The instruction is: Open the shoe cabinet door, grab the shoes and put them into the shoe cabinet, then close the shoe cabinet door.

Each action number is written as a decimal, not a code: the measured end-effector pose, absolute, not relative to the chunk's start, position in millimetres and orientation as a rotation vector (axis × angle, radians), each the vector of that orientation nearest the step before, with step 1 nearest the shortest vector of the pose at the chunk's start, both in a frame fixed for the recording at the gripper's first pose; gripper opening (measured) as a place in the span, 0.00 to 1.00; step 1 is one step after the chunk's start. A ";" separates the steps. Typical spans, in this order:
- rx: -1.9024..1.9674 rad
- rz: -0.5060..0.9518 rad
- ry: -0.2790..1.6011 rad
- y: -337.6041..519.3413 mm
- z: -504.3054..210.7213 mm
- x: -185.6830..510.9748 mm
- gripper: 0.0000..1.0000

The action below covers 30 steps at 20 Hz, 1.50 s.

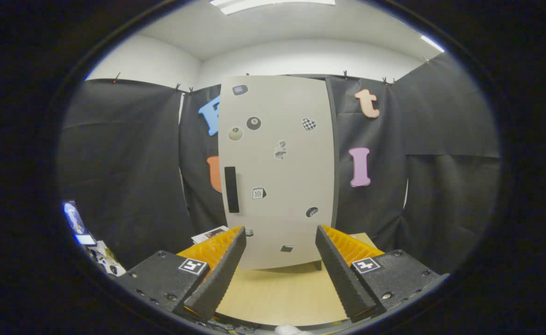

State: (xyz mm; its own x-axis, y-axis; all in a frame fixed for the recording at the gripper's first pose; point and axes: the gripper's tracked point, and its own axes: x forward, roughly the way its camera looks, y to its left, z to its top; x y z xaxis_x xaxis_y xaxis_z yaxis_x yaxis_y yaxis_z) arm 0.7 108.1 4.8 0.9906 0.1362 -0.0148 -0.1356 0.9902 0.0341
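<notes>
Tongs [279,235] wide apart, gripping nothing, held above my counter [273,298]. Shoe cabinet door [277,172] just ahead, shut, dark handle [231,189] at its left.

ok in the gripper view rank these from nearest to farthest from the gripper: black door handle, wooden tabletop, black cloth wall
The gripper is open, holding nothing.
1. Wooden tabletop, directly beneath and between the fingers.
2. Black door handle, on the closed cabinet door ahead, toward its left edge.
3. Black cloth wall, behind the cabinet.

Pale shoe cabinet [277,172] stands upright, door closed (stickered).
</notes>
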 end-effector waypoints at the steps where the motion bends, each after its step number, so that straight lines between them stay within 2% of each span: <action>1: 0.030 0.131 0.019 106.2 5.1 -0.9 0.98; 16: 0.043 0.130 0.011 100.5 6.1 -4.9 0.98; 30: 0.051 0.053 0.004 72.1 2.5 -3.7 0.98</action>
